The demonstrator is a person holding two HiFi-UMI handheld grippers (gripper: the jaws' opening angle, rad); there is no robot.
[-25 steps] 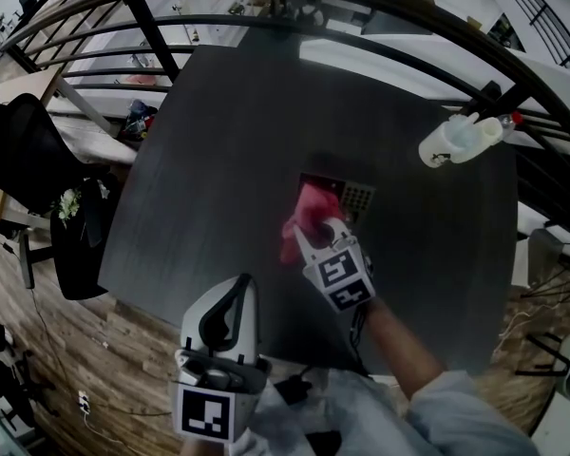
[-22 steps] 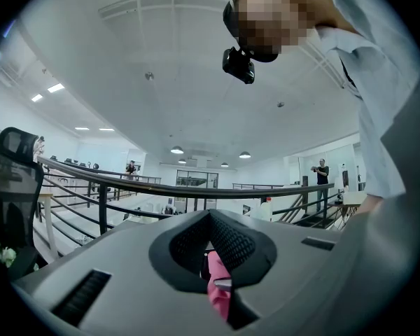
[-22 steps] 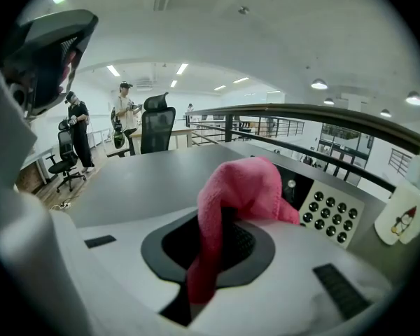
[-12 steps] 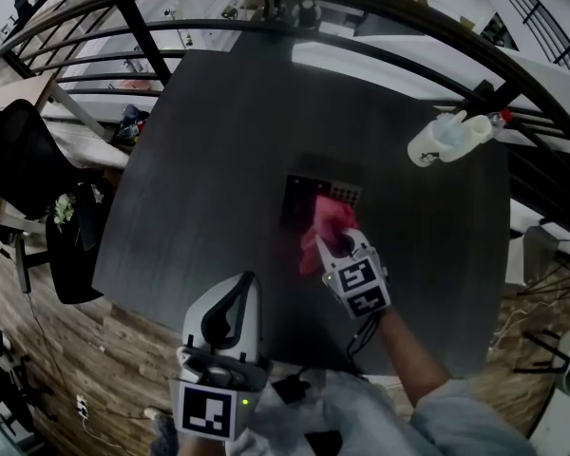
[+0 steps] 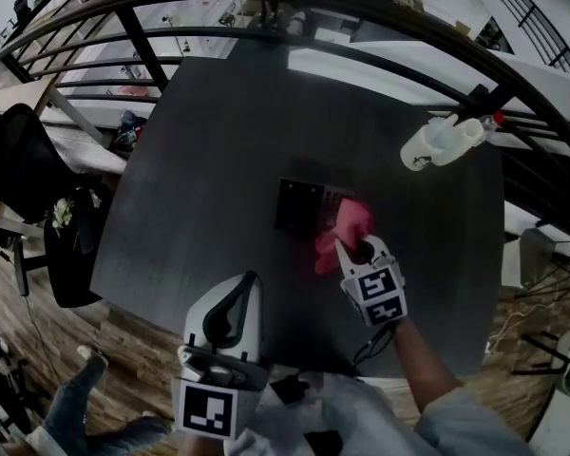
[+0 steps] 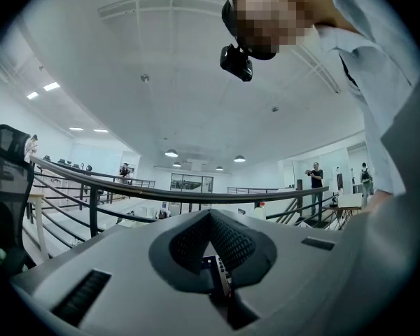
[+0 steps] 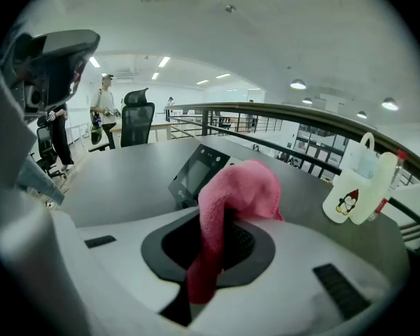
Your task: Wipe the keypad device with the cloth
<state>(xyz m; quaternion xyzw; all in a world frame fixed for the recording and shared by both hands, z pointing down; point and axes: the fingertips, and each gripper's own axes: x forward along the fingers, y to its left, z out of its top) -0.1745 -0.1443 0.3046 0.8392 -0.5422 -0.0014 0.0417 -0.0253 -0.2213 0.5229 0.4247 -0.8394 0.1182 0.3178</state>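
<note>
Keypad device (image 5: 297,207) lying in the middle of the dark tabletop (image 5: 209,141), its right-hand end covered by pink cloth (image 5: 343,226) being clamped in right gripper (image 5: 353,248), left gripper (image 5: 242,283) hovering closed and empty near the front edge.

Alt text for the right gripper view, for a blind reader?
The right gripper is shut on a pink cloth, whose bunched end is beside the dark keypad device on a grey table. A white penguin-print bag stands at right.
</note>
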